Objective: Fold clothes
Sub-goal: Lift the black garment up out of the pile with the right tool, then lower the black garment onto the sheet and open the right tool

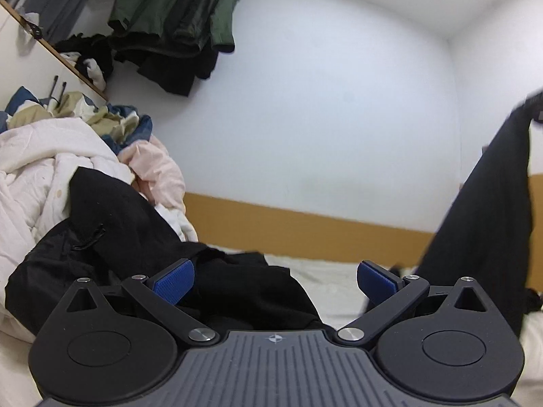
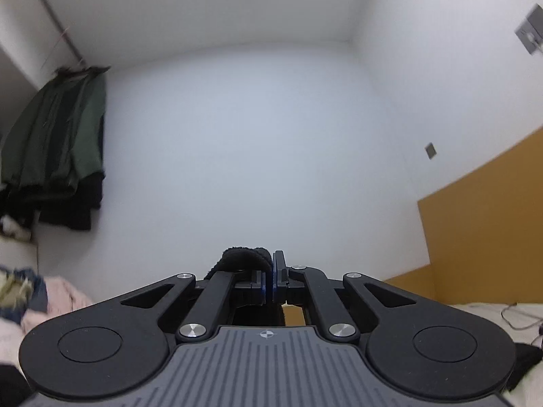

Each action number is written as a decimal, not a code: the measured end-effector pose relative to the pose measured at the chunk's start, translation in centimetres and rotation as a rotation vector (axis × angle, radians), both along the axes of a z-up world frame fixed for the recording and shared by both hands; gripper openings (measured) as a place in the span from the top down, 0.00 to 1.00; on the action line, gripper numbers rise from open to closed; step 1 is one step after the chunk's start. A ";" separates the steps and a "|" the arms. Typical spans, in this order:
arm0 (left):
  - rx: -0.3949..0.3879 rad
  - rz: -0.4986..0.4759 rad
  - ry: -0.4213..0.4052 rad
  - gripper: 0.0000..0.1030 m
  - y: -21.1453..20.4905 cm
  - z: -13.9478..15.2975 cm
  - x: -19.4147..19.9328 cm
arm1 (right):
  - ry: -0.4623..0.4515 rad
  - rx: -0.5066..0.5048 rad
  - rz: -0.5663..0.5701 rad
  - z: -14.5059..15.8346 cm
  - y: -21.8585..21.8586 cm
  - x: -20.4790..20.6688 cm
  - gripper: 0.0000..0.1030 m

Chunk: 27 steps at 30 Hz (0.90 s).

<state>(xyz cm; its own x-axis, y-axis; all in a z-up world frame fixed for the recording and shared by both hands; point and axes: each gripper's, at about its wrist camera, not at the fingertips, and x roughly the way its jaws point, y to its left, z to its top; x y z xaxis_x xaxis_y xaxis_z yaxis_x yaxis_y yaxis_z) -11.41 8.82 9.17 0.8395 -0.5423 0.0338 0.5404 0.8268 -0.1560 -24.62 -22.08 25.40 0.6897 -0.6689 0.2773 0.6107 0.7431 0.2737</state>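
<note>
While I hold both tools over the bed, the far left of the left wrist view shows a crumpled pile of white and pale pink quilt point(image 1: 44, 169), with blue and beige bedding point(image 1: 112, 125) behind it. Above them, on the white wall, hang a dark green jacket point(image 1: 176, 6) and some black clothes point(image 1: 176, 68). Against the pile lies a heap of black soft fabric clothes point(image 1: 112, 237), which spreads to the right onto the white bed sheet point(image 1: 325, 278).

My left gripper point(image 1: 275, 283) stands fully open, with its blue ribbed pads point(image 1: 174, 283) well apart. Nothing is pressed between them. The black heap lies under and beyond the left pad, but I cannot tell if the pad touches it. Behind the bed runs a brown wooden board point(image 1: 305, 224) along the wall.

On the right of that view, a long black garment point(image 1: 488, 224) hangs down from above to the sheet, stretched and a little blurred.

In the right wrist view, my right gripper point(image 2: 272, 279) is closed tight on a thick fold of this black garment; the fuzzy edge point(image 2: 246, 257) rises just above the left finger. It points at the bare white wall point(image 2: 254, 135), slightly upward. To the right there are the brown board and, near the sheet, a thin grey cable point(image 2: 516, 315).
</note>
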 end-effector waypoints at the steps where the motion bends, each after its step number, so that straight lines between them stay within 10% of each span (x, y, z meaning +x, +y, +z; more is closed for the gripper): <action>1: 0.028 0.009 0.035 0.01 -0.7 0.0 0.6 | -0.016 -0.024 -0.019 0.9 -0.1 -0.6 0.96; 7: 0.198 0.149 0.161 0.01 -6.3 0.1 2.9 | 0.051 -0.064 -0.009 0.4 -1.6 -2.3 0.96; 14: 0.360 0.203 0.436 0.01 -11.2 -2.6 7.6 | 0.263 0.072 0.137 -11.6 -5.0 3.1 0.96; 21: 0.551 0.417 0.506 0.01 -14.1 -5.4 14.7 | 0.379 0.175 0.260 -22.8 -7.3 7.8 0.95; 24: 0.551 0.481 0.533 0.30 -13.9 -6.4 18.9 | 0.367 0.249 0.303 -26.3 -8.5 9.3 0.92; 27: 0.487 0.580 0.539 0.44 -11.8 -5.3 22.3 | 0.394 0.305 0.339 -29.4 -9.4 9.7 0.66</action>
<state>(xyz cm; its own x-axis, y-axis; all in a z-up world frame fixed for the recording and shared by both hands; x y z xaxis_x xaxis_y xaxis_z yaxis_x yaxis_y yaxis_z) 10.92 -3.01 3.85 0.8197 0.1151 -0.5611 -0.0225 0.9853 0.1692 -14.92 -31.51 -4.04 0.8901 -0.4032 -0.2125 0.4524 0.8377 0.3059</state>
